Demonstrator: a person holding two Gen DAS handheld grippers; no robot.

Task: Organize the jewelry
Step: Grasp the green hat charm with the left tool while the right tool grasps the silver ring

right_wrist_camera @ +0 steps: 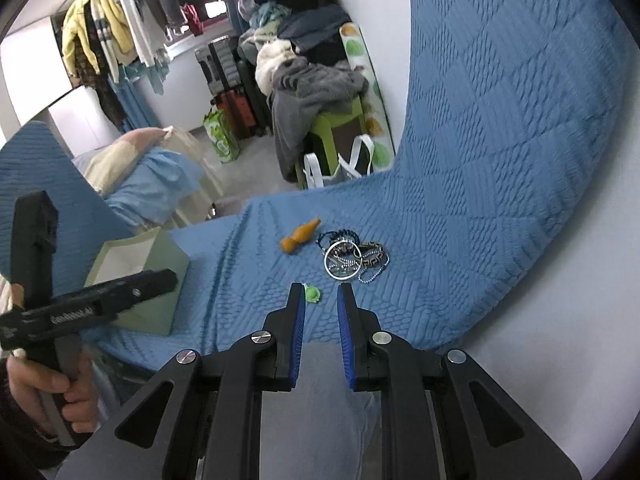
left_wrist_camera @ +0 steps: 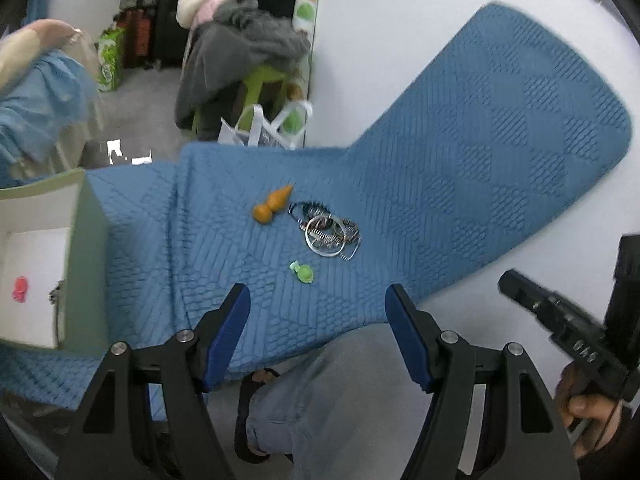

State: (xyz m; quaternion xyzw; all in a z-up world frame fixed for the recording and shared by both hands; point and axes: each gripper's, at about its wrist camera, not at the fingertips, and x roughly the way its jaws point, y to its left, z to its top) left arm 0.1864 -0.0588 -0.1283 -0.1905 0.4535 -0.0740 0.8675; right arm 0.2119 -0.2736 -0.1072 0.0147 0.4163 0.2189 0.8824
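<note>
Pile of bracelets [left_wrist_camera: 329, 231] at frame centre on the blue quilt [left_wrist_camera: 460, 184], above the wide, empty left gripper [left_wrist_camera: 318, 304], right gripper [right_wrist_camera: 322, 294] narrow, jaws opening, nothing between them, green charm [right_wrist_camera: 313, 294] just beside its left finger

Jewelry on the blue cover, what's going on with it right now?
A person holds a gripper in each hand above the blue cover. Nothing is picked up yet. A tangle of bracelets, an orange gourd and a small green charm lie loose on the cover. The left gripper is open and empty. The right gripper is nearly closed, opening slightly, with nothing between its fingers. An open box with a pink item inside sits to the left.
</note>
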